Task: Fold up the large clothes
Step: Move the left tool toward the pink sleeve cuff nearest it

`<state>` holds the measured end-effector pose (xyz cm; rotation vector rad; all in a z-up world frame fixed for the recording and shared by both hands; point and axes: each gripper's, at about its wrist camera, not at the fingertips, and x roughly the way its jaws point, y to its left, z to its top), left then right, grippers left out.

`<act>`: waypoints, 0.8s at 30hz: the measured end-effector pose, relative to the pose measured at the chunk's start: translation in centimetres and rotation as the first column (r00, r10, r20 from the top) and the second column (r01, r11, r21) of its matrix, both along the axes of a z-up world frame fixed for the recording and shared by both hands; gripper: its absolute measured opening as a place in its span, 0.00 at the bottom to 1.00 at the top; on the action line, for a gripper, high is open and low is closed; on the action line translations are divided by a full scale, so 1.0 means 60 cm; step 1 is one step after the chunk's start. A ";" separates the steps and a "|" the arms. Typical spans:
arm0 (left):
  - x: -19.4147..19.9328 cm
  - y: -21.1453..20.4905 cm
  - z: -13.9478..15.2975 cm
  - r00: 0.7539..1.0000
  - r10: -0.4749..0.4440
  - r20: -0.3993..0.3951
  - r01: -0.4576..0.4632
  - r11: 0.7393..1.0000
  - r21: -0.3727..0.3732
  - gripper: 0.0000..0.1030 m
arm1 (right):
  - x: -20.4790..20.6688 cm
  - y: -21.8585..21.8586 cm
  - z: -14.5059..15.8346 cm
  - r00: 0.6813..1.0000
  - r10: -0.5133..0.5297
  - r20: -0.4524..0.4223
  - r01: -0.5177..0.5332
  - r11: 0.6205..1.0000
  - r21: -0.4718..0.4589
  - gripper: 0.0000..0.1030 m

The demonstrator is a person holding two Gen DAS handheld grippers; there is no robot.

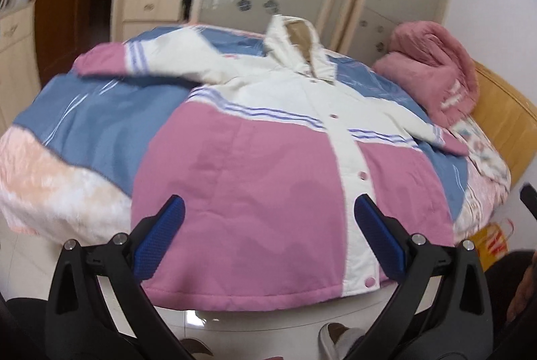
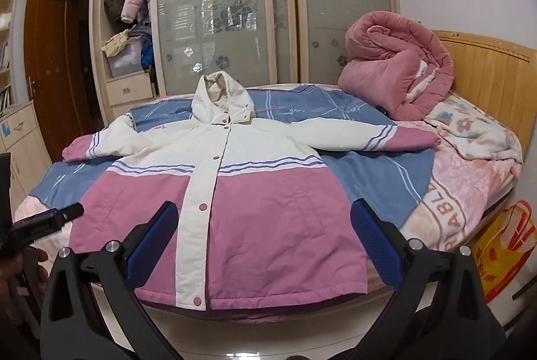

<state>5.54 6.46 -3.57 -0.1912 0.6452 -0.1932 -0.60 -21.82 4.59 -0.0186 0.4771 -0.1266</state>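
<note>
A large pink and white hooded jacket (image 2: pixel 255 192) lies flat and face up on the bed, buttoned, with both sleeves spread out to the sides. It also shows in the left wrist view (image 1: pixel 261 172). My left gripper (image 1: pixel 268 219) is open and empty, held over the jacket's lower hem. My right gripper (image 2: pixel 261 225) is open and empty, also held near the hem at the bed's front edge. The left gripper's body (image 2: pixel 43 222) shows at the left of the right wrist view.
The bed (image 2: pixel 470 178) carries a blue sheet and a pink floral blanket. A rolled pink quilt (image 2: pixel 399 71) sits at the head by the wooden headboard (image 2: pixel 490 71). A wardrobe (image 2: pixel 275 7) stands behind. A yellow bag (image 2: pixel 506 246) sits on the floor at right.
</note>
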 end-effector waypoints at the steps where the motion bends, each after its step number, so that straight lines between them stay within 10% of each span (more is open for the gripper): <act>1: -0.005 -0.006 0.003 1.000 -0.010 0.013 0.010 1.000 0.000 0.98 | -0.002 -0.002 -0.002 1.000 -0.008 0.013 0.008 1.000 -0.009 0.99; 14: 0.009 0.000 0.004 1.000 0.026 -0.013 -0.027 1.000 -0.008 0.98 | 0.068 -0.055 -0.061 0.996 -0.083 0.024 0.082 0.996 0.042 0.99; 24: 0.131 0.242 0.015 0.976 0.208 -0.061 -0.213 0.869 -0.446 0.98 | 0.125 -0.029 -0.082 1.000 0.023 0.014 -0.024 1.000 0.017 0.99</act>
